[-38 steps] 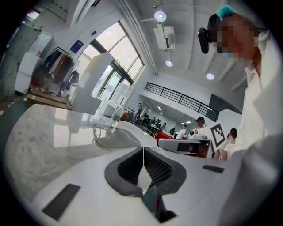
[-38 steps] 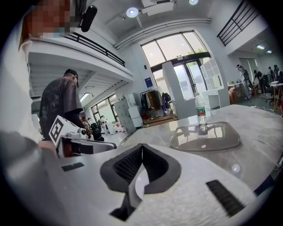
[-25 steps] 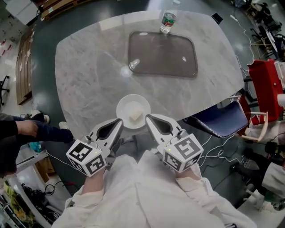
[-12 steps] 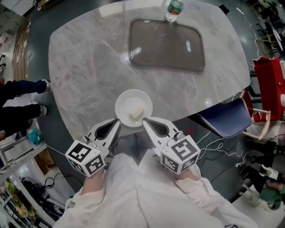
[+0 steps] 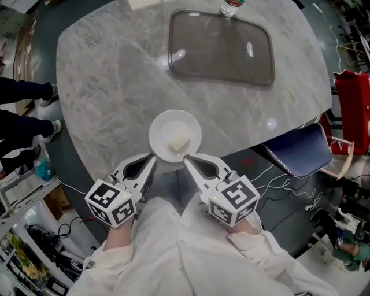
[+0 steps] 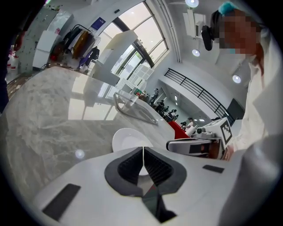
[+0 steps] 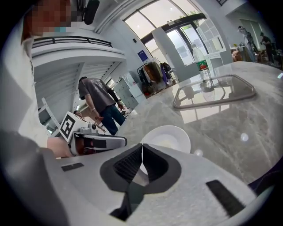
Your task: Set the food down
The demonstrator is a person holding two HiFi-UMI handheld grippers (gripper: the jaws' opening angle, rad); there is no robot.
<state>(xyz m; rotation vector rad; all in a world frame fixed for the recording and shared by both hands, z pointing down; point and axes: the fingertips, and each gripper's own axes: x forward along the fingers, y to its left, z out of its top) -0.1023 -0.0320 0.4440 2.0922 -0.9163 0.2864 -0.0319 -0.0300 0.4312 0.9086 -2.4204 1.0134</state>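
Observation:
A white plate [image 5: 166, 128] with a pale cube of food [image 5: 179, 142] hangs over the near edge of the marble table [image 5: 104, 87]. My left gripper [image 5: 152, 157] is shut on the plate's near left rim, and my right gripper [image 5: 186, 158] is shut on its near right rim. In the left gripper view the jaws [image 6: 143, 148] meet in a thin line with the plate [image 6: 125, 137] just beyond them. The right gripper view shows the same: closed jaws [image 7: 142, 145] and the plate [image 7: 172, 132] at their tips.
A grey tray [image 5: 219, 46] lies at the table's far side, with a water bottle [image 5: 231, 7] behind it. A blue chair [image 5: 298, 153] stands at the table's right edge. A person's legs [image 5: 23, 110] are at the left. Cables and clutter cover the floor.
Both grippers and the plate have sunk toward the table, and the plate now lies further in over the table's edge. The person at the left has shifted.

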